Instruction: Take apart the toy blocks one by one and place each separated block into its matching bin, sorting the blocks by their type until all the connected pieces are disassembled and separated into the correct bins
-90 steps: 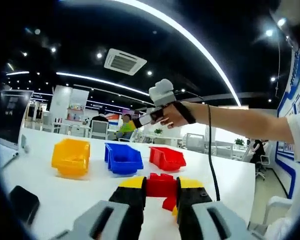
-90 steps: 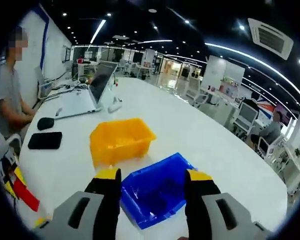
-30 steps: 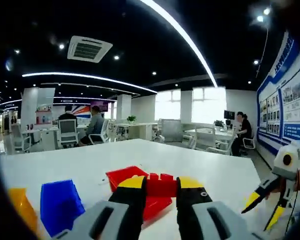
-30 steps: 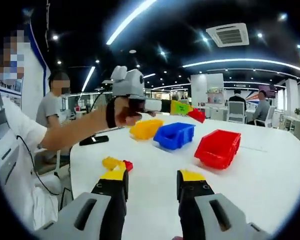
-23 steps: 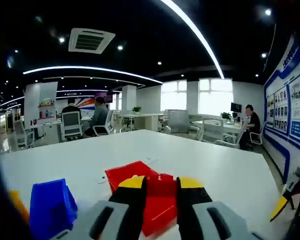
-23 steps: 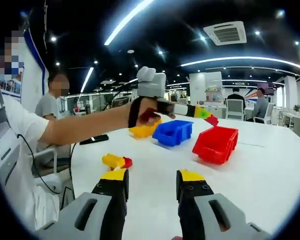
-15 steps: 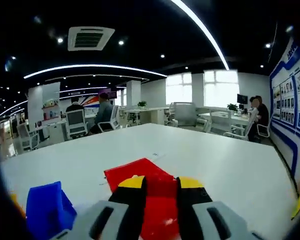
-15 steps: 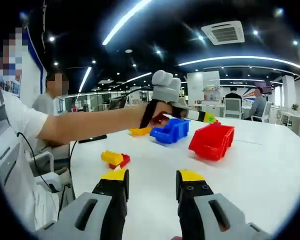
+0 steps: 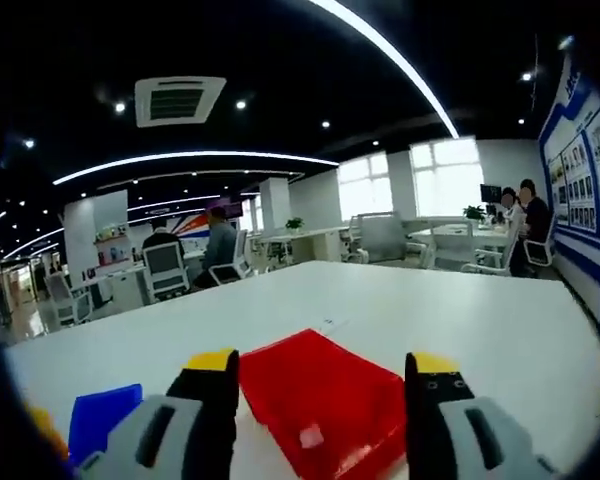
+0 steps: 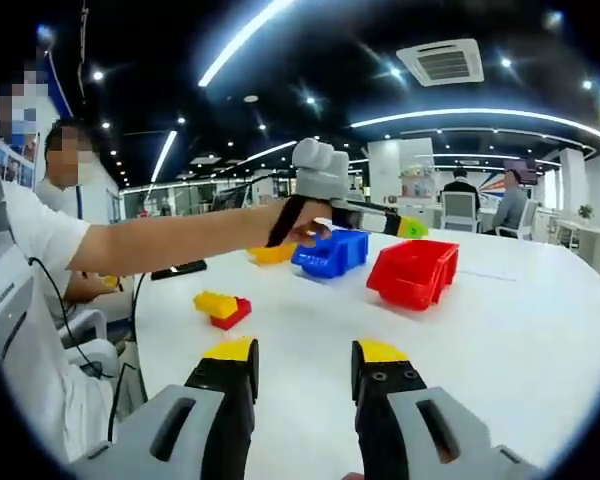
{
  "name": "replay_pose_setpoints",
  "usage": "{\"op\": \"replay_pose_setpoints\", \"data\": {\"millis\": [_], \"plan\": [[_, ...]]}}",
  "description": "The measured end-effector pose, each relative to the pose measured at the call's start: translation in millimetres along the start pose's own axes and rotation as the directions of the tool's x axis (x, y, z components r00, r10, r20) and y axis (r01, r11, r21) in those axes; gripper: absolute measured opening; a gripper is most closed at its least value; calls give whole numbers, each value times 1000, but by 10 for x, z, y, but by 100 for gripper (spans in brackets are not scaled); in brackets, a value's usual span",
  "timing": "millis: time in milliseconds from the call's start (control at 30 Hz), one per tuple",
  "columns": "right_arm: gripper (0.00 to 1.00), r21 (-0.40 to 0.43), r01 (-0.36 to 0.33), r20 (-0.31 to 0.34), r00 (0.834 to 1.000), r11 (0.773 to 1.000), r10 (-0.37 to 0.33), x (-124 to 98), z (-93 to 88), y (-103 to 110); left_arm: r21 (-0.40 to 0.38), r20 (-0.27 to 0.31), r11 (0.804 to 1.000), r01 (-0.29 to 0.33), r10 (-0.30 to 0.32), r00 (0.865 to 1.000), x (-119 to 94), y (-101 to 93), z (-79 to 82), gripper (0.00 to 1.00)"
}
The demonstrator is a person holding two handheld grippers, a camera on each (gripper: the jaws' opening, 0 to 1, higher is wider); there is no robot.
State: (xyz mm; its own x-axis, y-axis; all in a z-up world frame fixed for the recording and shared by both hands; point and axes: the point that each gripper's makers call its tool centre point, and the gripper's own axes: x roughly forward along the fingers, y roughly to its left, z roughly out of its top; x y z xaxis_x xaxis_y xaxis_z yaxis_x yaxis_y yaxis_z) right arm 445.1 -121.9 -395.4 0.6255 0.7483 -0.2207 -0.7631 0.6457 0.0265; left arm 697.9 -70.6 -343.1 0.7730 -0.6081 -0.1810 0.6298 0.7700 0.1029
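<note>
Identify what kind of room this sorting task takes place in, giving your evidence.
Probably an open-plan office: a long white table, office chairs at desks behind, and a ceiling air-conditioning vent among strip lights.

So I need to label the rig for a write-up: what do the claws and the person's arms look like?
Each claw, left and right, has two black jaws with yellow tips on grey housings. In the right gripper view the left hand wears a black strap, a grey knobbed block sits above it, and a white short sleeve shows.

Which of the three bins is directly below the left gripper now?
The red bin: it sits between the left gripper's open jaws, while the blue bin lies aside.
</note>
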Motion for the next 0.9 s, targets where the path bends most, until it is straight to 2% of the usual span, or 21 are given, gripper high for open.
{"op": "replay_pose_setpoints", "data": {"millis": [167,267,400,533,633,700,800,900], "plan": [[39,-5,-19,0,1000,1000,19,8,25,52,28,49,1000,14,-15,999,-500,61,161,63],[39,-19,-30,-5,1000,999,30,31,63,78,11,97,1000,14,-14,995,-855,123,248,61],[39,-34,-44,1,999,998,44,64,127,137,6,123,1000,20,-21,992,-1440,162,240,58],[39,-46,-65,-7,998,997,64,149,147,202,5,143,1000,29,-30,989,-1920,144,144,57],[39,-53,-82,-17,997,995,81,224,152,261,-22,155,997,70,-66,986,-2224,63,25,57],[39,-57,-96,-22,995,994,95,279,155,314,-51,182,993,104,-93,979,-2400,6,-38,58],[39,-67,-127,-37,991,990,125,380,130,425,-105,228,988,110,-84,970,-2635,2,-153,58],[39,-75,-151,-52,988,986,148,464,98,506,-123,218,987,105,-76,973,-2809,6,-355,58]]}}
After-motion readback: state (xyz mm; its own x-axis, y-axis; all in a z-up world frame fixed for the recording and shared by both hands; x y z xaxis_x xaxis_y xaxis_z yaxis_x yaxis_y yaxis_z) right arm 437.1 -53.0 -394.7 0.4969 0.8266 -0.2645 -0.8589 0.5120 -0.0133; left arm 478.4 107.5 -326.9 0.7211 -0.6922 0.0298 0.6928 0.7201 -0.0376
